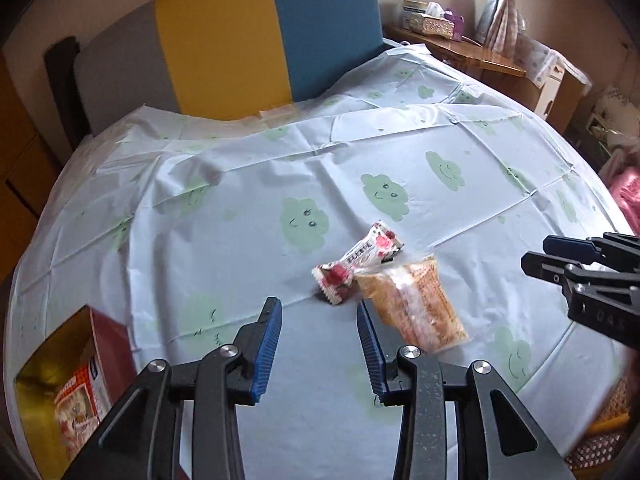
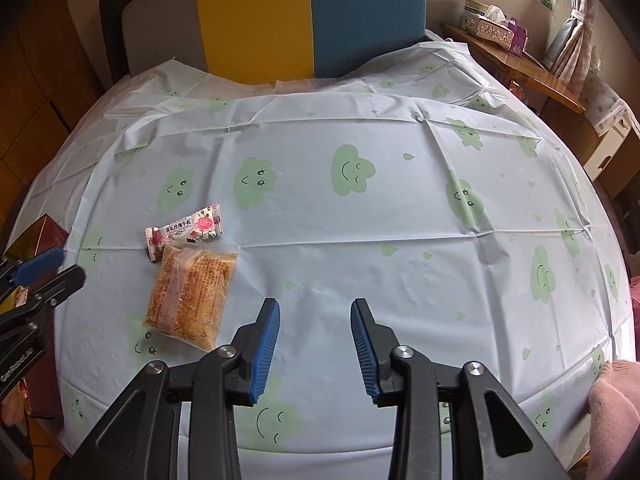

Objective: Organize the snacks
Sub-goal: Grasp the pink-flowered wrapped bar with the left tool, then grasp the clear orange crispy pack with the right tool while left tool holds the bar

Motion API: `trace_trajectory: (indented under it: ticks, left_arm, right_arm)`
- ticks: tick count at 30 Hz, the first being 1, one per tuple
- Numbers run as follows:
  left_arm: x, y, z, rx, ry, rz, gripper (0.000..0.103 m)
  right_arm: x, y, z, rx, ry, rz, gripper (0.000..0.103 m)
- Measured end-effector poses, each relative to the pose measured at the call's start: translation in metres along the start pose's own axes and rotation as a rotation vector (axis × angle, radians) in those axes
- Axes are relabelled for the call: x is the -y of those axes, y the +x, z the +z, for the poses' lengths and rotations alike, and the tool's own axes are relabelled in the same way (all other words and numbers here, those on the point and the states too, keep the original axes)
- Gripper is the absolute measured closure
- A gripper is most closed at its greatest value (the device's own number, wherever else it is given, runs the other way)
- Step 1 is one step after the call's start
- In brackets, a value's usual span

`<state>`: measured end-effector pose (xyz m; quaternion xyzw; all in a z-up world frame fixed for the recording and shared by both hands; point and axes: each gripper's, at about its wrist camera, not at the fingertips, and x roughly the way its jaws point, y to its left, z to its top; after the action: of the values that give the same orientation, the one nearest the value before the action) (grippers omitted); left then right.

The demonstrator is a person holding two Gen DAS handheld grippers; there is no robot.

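Note:
Two snacks lie together on the cloud-print tablecloth (image 1: 240,184). One is a small white candy with a rose wrapper (image 1: 360,258) (image 2: 186,232). The other is a clear packet of orange-brown crispy bars (image 1: 416,304) (image 2: 192,292), touching the candy's near side. My left gripper (image 1: 318,306) (image 2: 52,268) hangs just short of the candy, open, with only cloth between its blue pads; its right fingertip is close to the packet's corner. My right gripper (image 2: 314,304) (image 1: 548,256) hovers to the right of the packet, also open and holding nothing.
An open red and gold box (image 1: 76,380) (image 2: 36,236) with a snack pack inside stands at the table's left edge. A blurred orange mesh thing (image 1: 604,432) is at the lower right. A grey, yellow and blue chair back (image 2: 304,16) rises behind the table. A pink sleeve (image 2: 612,400) shows at the right.

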<state>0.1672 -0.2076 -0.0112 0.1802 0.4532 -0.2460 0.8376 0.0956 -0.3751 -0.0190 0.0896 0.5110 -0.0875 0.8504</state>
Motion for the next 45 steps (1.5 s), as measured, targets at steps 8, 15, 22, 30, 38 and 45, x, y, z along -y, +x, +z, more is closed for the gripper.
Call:
trace_trajectory:
  ticks: [8, 15, 22, 30, 38, 45]
  left_arm:
    - [0.029, 0.050, 0.032, -0.074, 0.136, -0.021, 0.033]
    - [0.027, 0.089, 0.038, -0.156, 0.122, 0.002, 0.033]
    - [-0.018, 0.083, 0.023, -0.167, -0.079, -0.010, 0.078]
    - [-0.031, 0.049, -0.032, -0.151, -0.224, 0.028, 0.079]
    - [-0.023, 0.009, -0.097, -0.111, -0.278, 0.052, 0.079]
    - [-0.014, -0.010, -0.132, -0.064, -0.281, 0.076, 0.077]
  right_arm:
    - [0.001, -0.001, 0.002, -0.005, 0.010, 0.033, 0.065]
    - [-0.006, -0.004, 0.001, -0.006, -0.007, 0.071, 0.065]
    - [-0.008, -0.004, 0.000, -0.013, -0.018, 0.074, 0.065]
    - [-0.009, 0.001, -0.001, -0.033, -0.026, 0.043, 0.065]
    - [-0.009, 0.006, -0.003, -0.047, -0.037, 0.035, 0.065]
    - [-0.012, 0.009, -0.005, -0.057, -0.035, 0.078, 0.065]
